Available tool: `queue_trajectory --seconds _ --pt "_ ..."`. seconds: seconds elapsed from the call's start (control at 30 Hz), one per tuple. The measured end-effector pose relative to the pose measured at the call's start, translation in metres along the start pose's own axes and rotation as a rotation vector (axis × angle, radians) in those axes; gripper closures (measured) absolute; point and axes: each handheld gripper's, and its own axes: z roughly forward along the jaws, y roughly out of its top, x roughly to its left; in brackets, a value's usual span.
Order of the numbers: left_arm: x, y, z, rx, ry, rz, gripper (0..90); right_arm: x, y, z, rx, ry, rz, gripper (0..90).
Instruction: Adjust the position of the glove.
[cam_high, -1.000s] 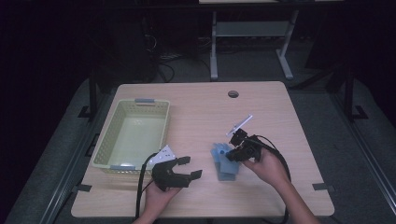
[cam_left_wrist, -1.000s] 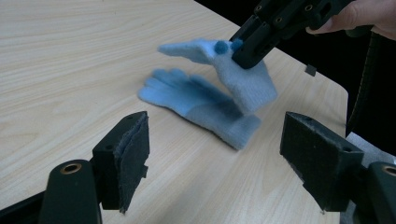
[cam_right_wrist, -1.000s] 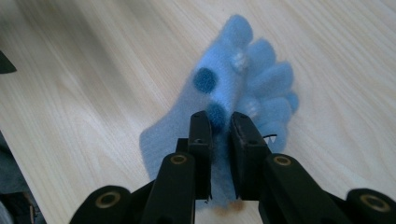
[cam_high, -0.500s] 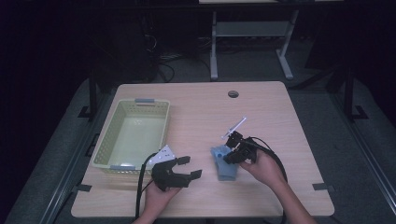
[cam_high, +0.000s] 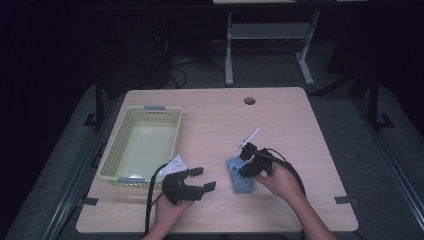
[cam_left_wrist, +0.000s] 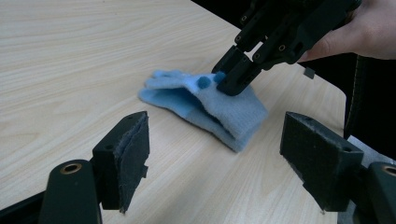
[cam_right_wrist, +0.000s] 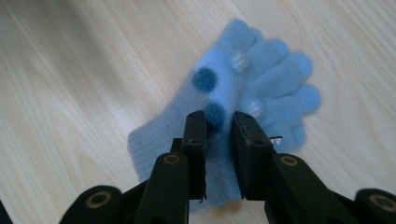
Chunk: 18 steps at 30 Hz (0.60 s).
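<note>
Glove (cam_right_wrist: 243, 93): pale blue fleece with darker blue dots, lying flat on the table near the front edge, right of centre; also seen at (cam_high: 240, 176) and (cam_left_wrist: 205, 105). Fingers point away from the right gripper, cuff towards it.

Right gripper (cam_right_wrist: 219, 123): tips down on the glove, a ridge of fleece between the narrow jaws. The jaws have just been opening a little; the gap is small and the pads seem to stand just off the fabric, though the blur makes this hard to judge. Read as a loosened hold, not a firm pinch. Seen from above at (cam_high: 248, 159).

Left gripper (cam_high: 200, 178): jaws wide apart, nothing between them, aimed at the glove from the left and near it but not touching.

Basket (cam_high: 115, 150): pale green mesh, at the table's left; nothing visible inside.

Progress: glove not lifted and not in the basket. Likely early, if the basket is where it goes: a secure pick, the carry left and the drop all remain.

Table (cam_high: 300, 130): light wood grain, round cable hole near the far edge, bare apart from the above.

Room: dark; grey floor, a metal frame and cables beyond the table.
</note>
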Motion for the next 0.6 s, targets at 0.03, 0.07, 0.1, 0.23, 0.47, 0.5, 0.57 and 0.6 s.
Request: queue_trajectory --seconds 0.03,0.07,0.1,0.23,0.47,0.5,0.57,0.6 --pt "0.0000 0.0001 0.0000 -0.001 0.001 -0.004 23.8 0.0001 0.0001 0.0009 0.000 0.000 0.000 75.5" --pt "0.0000 0.0001 0.0000 -0.001 0.001 -0.004 23.8 0.0002 0.0000 0.0019 0.004 -0.002 0.001 75.3" --pt "0.0000 0.0002 -0.0003 -0.003 0.001 0.001 23.8 0.0002 -0.0003 0.0039 0.012 -0.006 -0.003 74.9" --pt "0.0000 0.0000 -0.0002 -0.001 0.000 0.003 23.8 0.0001 -0.0005 0.0067 0.025 -0.015 -0.004 69.0" --pt "-0.0004 0.0001 -0.0002 0.004 0.004 0.004 23.7 0.0008 0.0010 -0.0005 -0.028 -0.018 0.017 67.1" --pt "-0.0006 0.0001 -0.0002 0.004 0.006 0.005 23.7 0.0007 0.0011 -0.0011 -0.033 -0.017 0.019 69.3" --pt "-0.0006 -0.0002 0.0001 0.006 0.005 0.003 23.7 0.0007 0.0014 -0.0013 -0.042 -0.022 0.027 73.7" --pt "-0.0004 -0.0003 0.0002 0.007 0.005 0.002 23.7 0.0006 0.0015 -0.0008 -0.047 -0.022 0.030 76.5"
